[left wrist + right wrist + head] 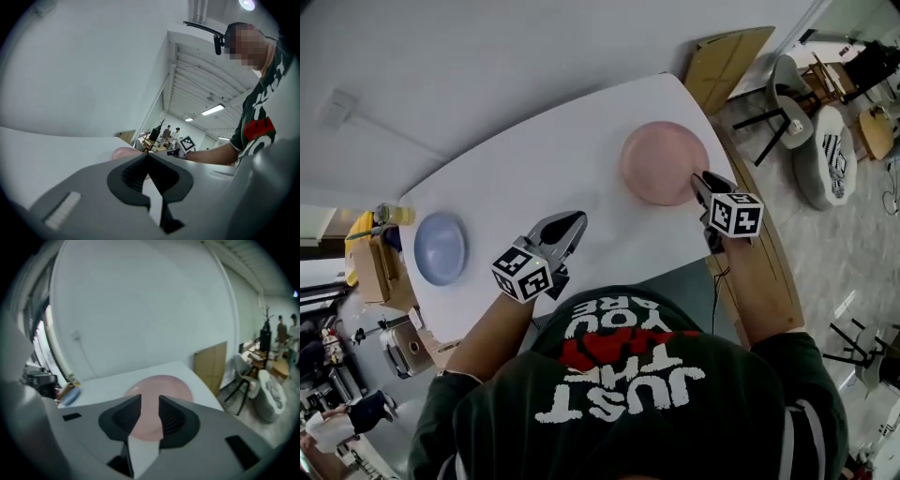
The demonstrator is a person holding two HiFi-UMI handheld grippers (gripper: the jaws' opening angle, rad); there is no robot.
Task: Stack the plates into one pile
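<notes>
White table (534,169), pink plate (661,161) just ahead of right gripper (701,180)

Two plates lie on the worktop (534,159), well apart from each other. The right plate (664,162) lies near the far right corner. The left plate (440,247) lies by the left end, closer to the person. The right claw (701,183) is at the near rim of the right plate, on its right side, and I cannot tell if it touches. The left claw (565,228) is over the bare worktop between the two plates, close to the near edge. A cardboard sheet (727,58) stands behind the far right corner. A chair (787,94) stands on the floor to the right of the worktop.
</notes>
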